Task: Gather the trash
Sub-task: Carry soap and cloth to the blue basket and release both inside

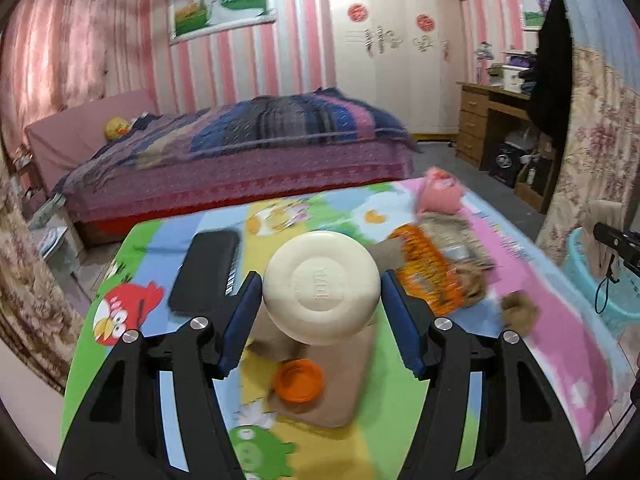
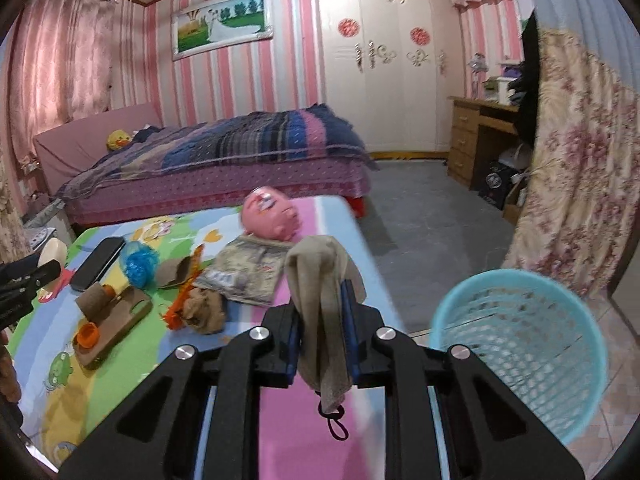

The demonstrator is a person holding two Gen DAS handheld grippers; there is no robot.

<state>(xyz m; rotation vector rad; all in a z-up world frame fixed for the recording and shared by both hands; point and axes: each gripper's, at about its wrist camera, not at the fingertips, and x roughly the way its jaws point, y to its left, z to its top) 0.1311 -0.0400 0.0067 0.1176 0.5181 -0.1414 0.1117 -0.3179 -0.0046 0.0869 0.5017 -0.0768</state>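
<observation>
Pink-striped walls close the room, with a framed picture [image 2: 222, 24] on the far wall, pink curtains [image 2: 60, 60] at the left and a white wardrobe [image 2: 384, 60] to the right. A bed [image 2: 224, 164] under a striped quilt lies beyond the table [image 2: 320, 224]; a wooden desk [image 2: 466, 140] stands far right on a grey floor [image 2: 420, 216].

Across the table spreads a bright cartoon cloth, with a black phone [image 2: 98, 262], a blue scrubber [image 2: 140, 266], an orange wrapper [image 1: 432, 272], a brown case [image 2: 116, 320] with an orange cap [image 2: 88, 334] on it, a crumpled brown rag [image 2: 206, 310], a printed packet [image 2: 248, 272] and a pink toy [image 2: 270, 218] at the far edge.

Nearest, the right gripper [image 2: 322, 334] is clenched on a beige cloth [image 2: 320, 280], which drapes over its fingers near the table's right edge. A blue basket [image 2: 520, 352] stands just right of it on the floor. The left gripper [image 1: 320, 300] clasps a round cream container [image 1: 322, 286] above the case, both pads against its sides.
</observation>
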